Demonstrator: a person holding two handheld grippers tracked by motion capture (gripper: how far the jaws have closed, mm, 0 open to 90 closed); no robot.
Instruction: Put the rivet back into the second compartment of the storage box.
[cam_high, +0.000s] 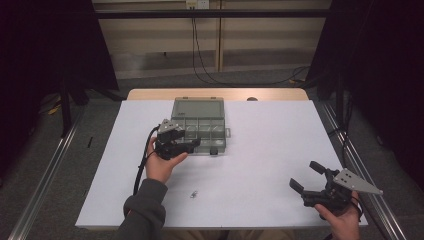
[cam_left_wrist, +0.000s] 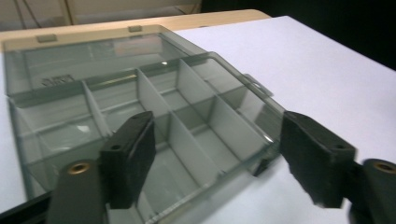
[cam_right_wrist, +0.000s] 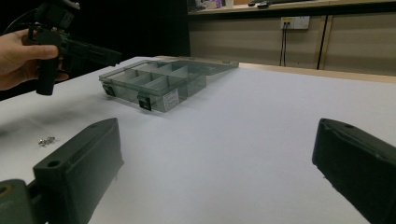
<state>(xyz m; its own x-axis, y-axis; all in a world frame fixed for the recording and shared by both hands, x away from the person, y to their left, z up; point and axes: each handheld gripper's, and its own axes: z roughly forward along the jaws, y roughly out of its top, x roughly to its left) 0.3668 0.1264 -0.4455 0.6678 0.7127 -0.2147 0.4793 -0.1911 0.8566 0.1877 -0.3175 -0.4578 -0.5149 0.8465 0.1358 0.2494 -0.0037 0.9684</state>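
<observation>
Altogether, one translucent grey plastic compartment box (cam_high: 198, 125) lies open on the white worktop (cam_high: 260, 165), toward its far side, its lid flat behind it. One label sits on its front wall and dark lettering on the lid; neither is legible. One small cluster of silvery metal bits (cam_high: 194, 194) lies near the front edge. Two tools show: the left hand-held gripper (cam_high: 188, 145) hovers spread over the box's near-left corner, and the right hand-held gripper (cam_high: 306, 176) is spread too, well apart from it.
</observation>
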